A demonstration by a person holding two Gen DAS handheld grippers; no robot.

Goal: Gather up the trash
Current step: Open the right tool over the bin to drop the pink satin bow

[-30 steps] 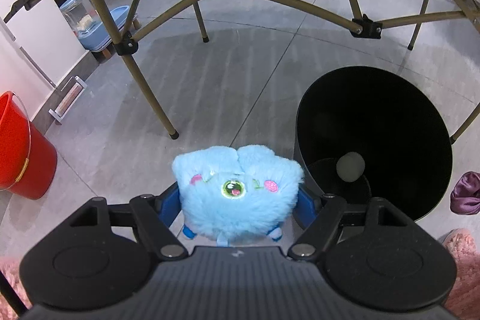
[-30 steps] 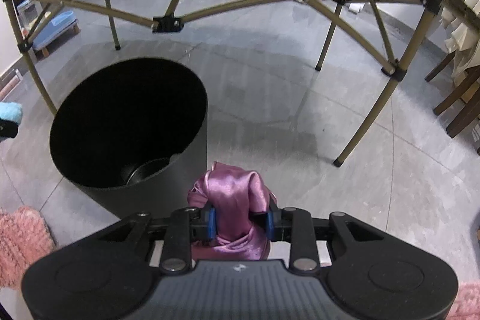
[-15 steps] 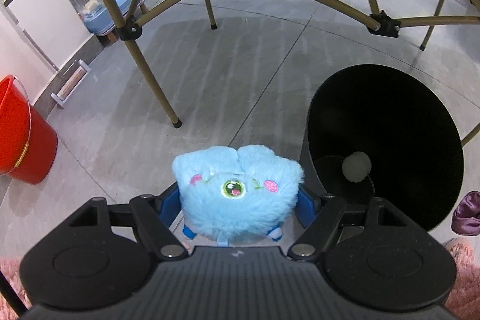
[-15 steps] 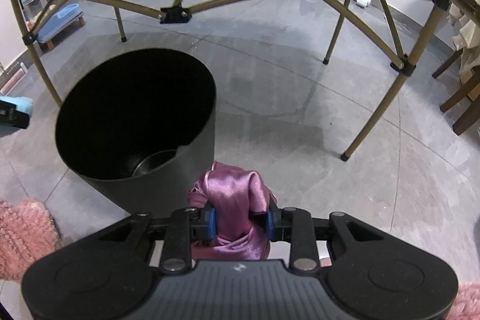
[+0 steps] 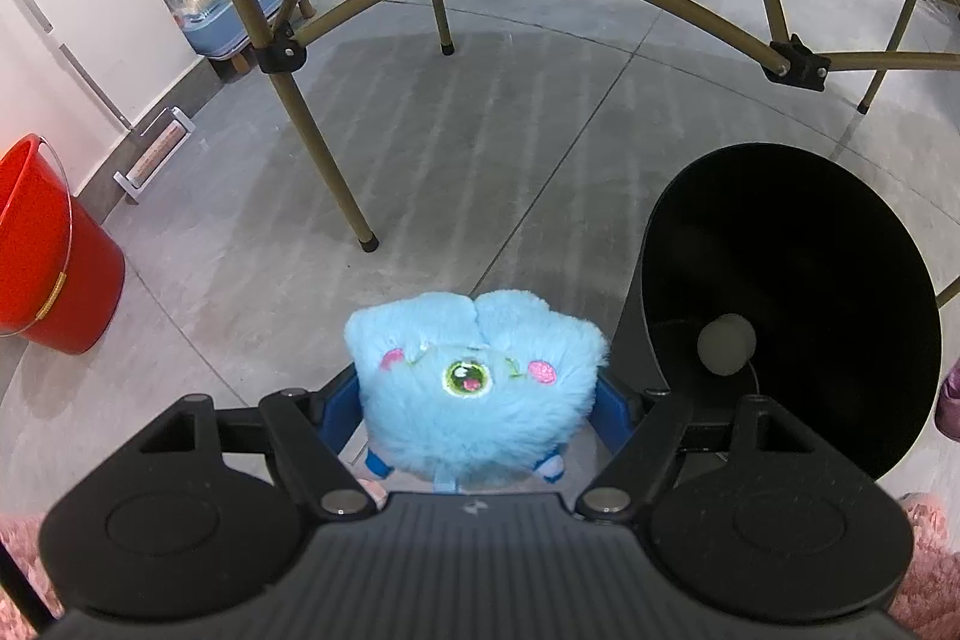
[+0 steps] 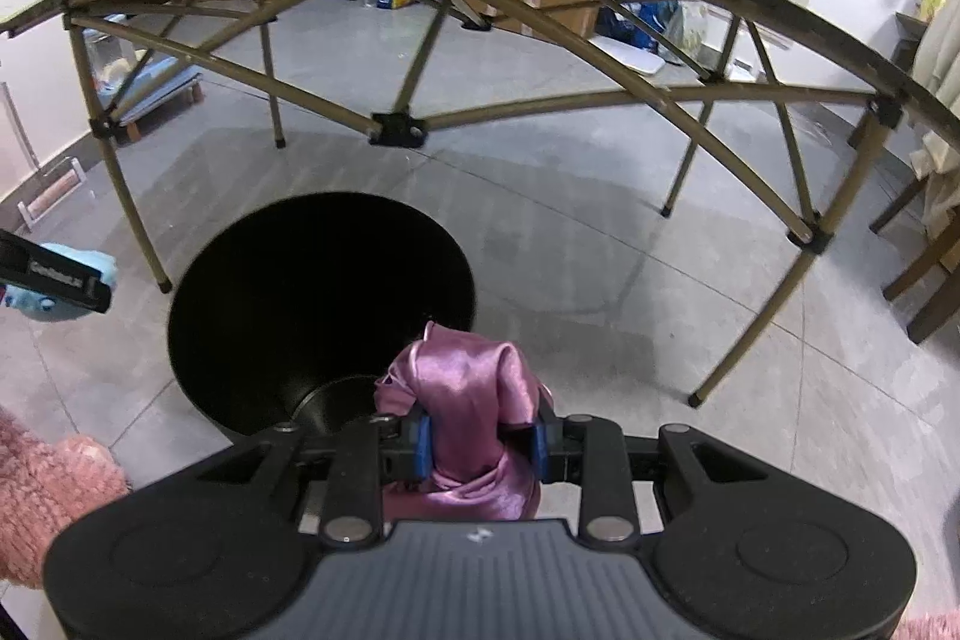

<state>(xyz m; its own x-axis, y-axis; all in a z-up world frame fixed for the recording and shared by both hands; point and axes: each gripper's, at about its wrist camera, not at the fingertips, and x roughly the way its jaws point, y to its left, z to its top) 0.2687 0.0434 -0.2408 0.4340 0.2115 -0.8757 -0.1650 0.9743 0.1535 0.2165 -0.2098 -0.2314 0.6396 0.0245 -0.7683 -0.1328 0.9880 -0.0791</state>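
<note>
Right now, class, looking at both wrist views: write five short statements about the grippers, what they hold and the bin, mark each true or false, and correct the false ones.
1. The left gripper grips a blue plush toy. True.
2. The right gripper is open. False: it is shut on a purple satin cloth.
3. The black bin is empty. False: a pale round object lies inside.
4. A red bucket stands on the floor. True.
5. The bin has a lid on. False: it is uncovered.
</note>
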